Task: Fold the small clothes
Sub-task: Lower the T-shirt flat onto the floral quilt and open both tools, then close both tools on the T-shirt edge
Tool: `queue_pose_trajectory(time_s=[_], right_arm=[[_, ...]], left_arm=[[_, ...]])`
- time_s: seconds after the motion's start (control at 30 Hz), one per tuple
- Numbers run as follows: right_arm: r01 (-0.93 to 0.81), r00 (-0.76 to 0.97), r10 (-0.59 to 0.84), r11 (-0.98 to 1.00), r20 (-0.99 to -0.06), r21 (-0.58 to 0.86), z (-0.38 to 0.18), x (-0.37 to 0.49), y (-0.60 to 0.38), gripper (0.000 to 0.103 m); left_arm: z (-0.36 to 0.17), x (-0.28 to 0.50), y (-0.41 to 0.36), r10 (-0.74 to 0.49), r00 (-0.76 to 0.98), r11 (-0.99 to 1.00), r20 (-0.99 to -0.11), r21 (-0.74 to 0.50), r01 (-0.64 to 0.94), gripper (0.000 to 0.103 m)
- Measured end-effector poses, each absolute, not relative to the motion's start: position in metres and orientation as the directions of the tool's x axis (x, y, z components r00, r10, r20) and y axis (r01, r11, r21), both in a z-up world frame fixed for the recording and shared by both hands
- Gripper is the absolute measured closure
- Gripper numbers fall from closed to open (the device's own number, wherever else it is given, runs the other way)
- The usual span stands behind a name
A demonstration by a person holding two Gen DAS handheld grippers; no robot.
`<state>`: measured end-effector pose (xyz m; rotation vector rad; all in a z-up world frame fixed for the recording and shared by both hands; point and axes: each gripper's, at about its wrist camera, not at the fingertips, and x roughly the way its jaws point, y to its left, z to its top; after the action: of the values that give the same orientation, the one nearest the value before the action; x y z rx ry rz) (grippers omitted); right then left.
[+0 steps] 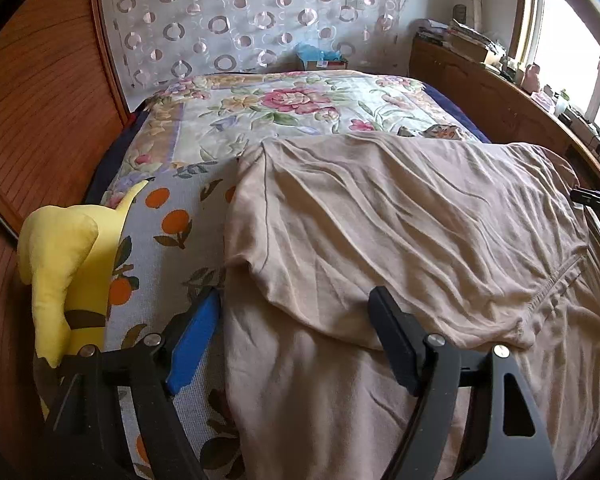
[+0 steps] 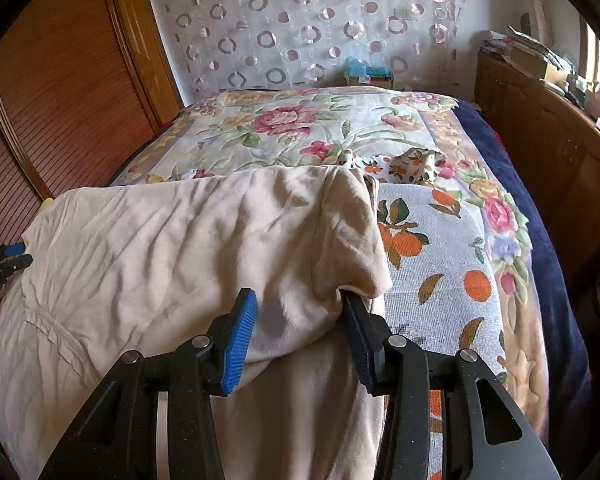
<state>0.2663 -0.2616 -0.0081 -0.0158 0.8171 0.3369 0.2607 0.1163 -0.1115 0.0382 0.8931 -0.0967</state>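
Observation:
A beige garment (image 1: 400,240) lies spread on an orange-print cloth (image 1: 172,232) on the bed, its near part folded over in a loose layer. My left gripper (image 1: 296,320) is open at the garment's left edge, one finger on the cloth, the other on the fabric. In the right wrist view the garment (image 2: 180,248) fills the left and middle. My right gripper (image 2: 300,320) is open with a bulge of the folded right edge between its fingers, not clamped. The left gripper shows at the far left there (image 2: 4,260), and the right one at the right edge of the left wrist view (image 1: 592,198).
A yellow plush toy (image 1: 68,264) sits left of the garment. A small floral-print item (image 2: 416,166) lies beyond it on the floral quilt (image 2: 292,128). A wooden wardrobe (image 2: 60,92) stands left; a cluttered wooden cabinet (image 1: 500,92) runs along the right.

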Motion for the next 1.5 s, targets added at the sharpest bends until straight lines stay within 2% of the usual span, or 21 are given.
queue_pose_trajectory(time_s=[0.07,0.2,0.43,0.6,0.8,0.9,1.13,1.27,1.3,1.33,1.37,1.5], right_arm=[[-0.303,0.635,0.281,0.947,-0.72,0.103,-0.008,0.266,-0.26,0.055],[-0.308,0.636,0.266,0.948,-0.725,0.078,-0.008,0.267,-0.255,0.053],[-0.311,0.636,0.265,0.948,-0.725,0.074,-0.006,0.267,-0.256,0.053],[-0.314,0.636,0.259,0.947,-0.727,0.063,-0.005,0.266,-0.255,0.052],[-0.319,0.636,0.256,0.946,-0.728,0.055,-0.006,0.268,-0.256,0.052],[-0.32,0.636,0.257,0.946,-0.728,0.055,-0.006,0.268,-0.257,0.051],[-0.326,0.64,0.226,0.945,-0.734,0.007,-0.007,0.267,-0.251,0.051],[-0.32,0.625,0.248,0.946,-0.74,0.047,-0.004,0.275,-0.256,0.052],[-0.318,0.624,0.248,0.947,-0.741,0.049,-0.004,0.277,-0.257,0.054],[-0.315,0.63,0.238,0.948,-0.739,0.037,-0.004,0.278,-0.257,0.071],[-0.316,0.641,0.226,0.948,-0.734,0.016,-0.003,0.277,-0.256,0.094],[-0.372,0.678,0.275,0.928,-0.681,0.005,0.013,0.259,-0.253,0.097]], left_arm=[[-0.11,0.261,0.115,-0.068,0.628,0.995,-0.776,-0.002,0.105,0.028],[-0.103,0.269,0.117,-0.14,0.616,0.988,-0.775,-0.072,0.134,0.053],[-0.103,0.29,0.13,-0.14,0.609,0.99,-0.781,-0.115,0.08,0.057],[-0.101,0.292,0.13,-0.137,0.626,0.99,-0.767,-0.115,0.075,0.079],[-0.098,0.292,0.126,-0.12,0.638,0.993,-0.761,-0.087,0.083,0.083],[-0.101,0.294,0.126,-0.109,0.631,0.994,-0.768,-0.077,0.079,0.095],[-0.078,0.278,0.126,-0.103,0.714,0.994,-0.692,-0.088,0.057,0.098],[-0.067,0.272,0.122,-0.108,0.734,0.994,-0.671,-0.082,0.071,0.098],[-0.065,0.271,0.122,-0.109,0.737,0.994,-0.667,-0.083,0.072,0.098],[-0.063,0.27,0.122,-0.11,0.741,0.994,-0.662,-0.084,0.072,0.098],[-0.06,0.268,0.122,-0.111,0.746,0.994,-0.657,-0.087,0.071,0.098],[-0.048,0.258,0.121,-0.121,0.772,0.992,-0.624,-0.1,0.075,0.098]])
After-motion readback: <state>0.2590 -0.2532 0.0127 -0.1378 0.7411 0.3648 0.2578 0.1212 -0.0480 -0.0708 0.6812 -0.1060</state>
